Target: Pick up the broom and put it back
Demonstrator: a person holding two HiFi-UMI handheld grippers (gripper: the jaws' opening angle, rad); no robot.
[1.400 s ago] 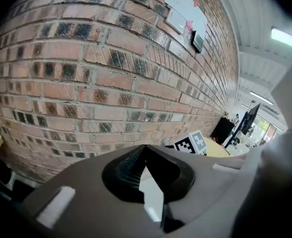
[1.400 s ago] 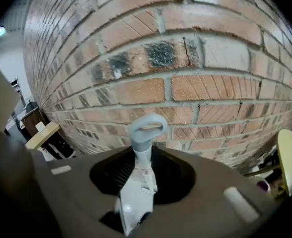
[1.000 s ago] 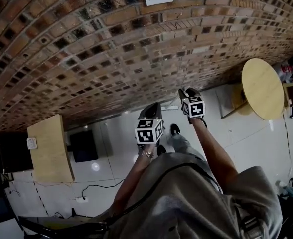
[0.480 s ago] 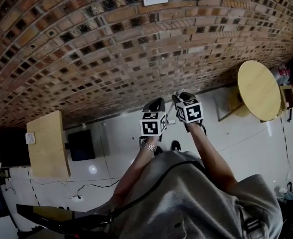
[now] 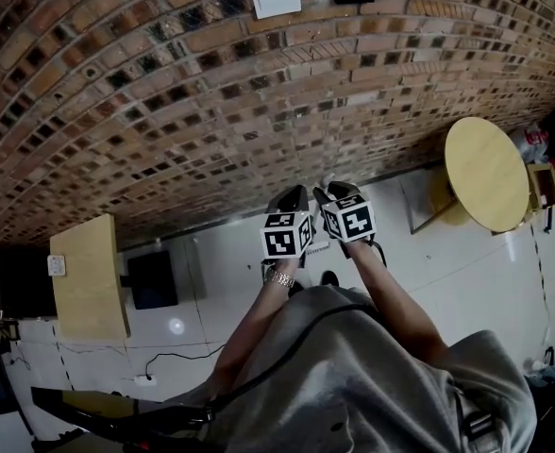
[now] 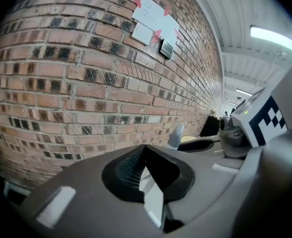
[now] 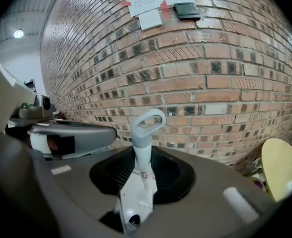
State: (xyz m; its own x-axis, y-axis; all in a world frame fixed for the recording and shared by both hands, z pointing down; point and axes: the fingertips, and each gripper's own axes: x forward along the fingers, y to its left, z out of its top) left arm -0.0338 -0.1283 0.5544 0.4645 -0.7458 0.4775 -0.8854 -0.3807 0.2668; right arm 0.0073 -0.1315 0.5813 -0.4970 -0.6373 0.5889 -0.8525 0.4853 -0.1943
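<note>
Over the last second the two hands have drawn together. The right gripper [image 7: 143, 168], which was out to the side and apart from its partner, now sits just beside the left gripper [image 6: 145, 153], their marker cubes almost touching, both pointed at the brick wall [image 5: 211, 92]. The person also seems to have edged nearer the wall, with the round table [image 5: 485, 173] off to the right. I take that to mean the picking up is done and the carrying back is under way, with the wall as the likely resting place, though nothing shows a hook or stand for it. The right gripper's jaws are closed snugly round the broom [image 7: 142, 152], gripping its handle a little below the top. The left gripper's jaws are pressed together with nothing between them, so it is only keeping company. The broom is in front of the person, upright or nearly so, its top poking just past the right gripper toward the bricks. What shows of it is a slim, pale grey handle ending in a hanging loop, with a small label band below the loop. The brush end is hidden under the arms, so I cannot tell whether it is clear of the floor [image 5: 466, 253].
</note>
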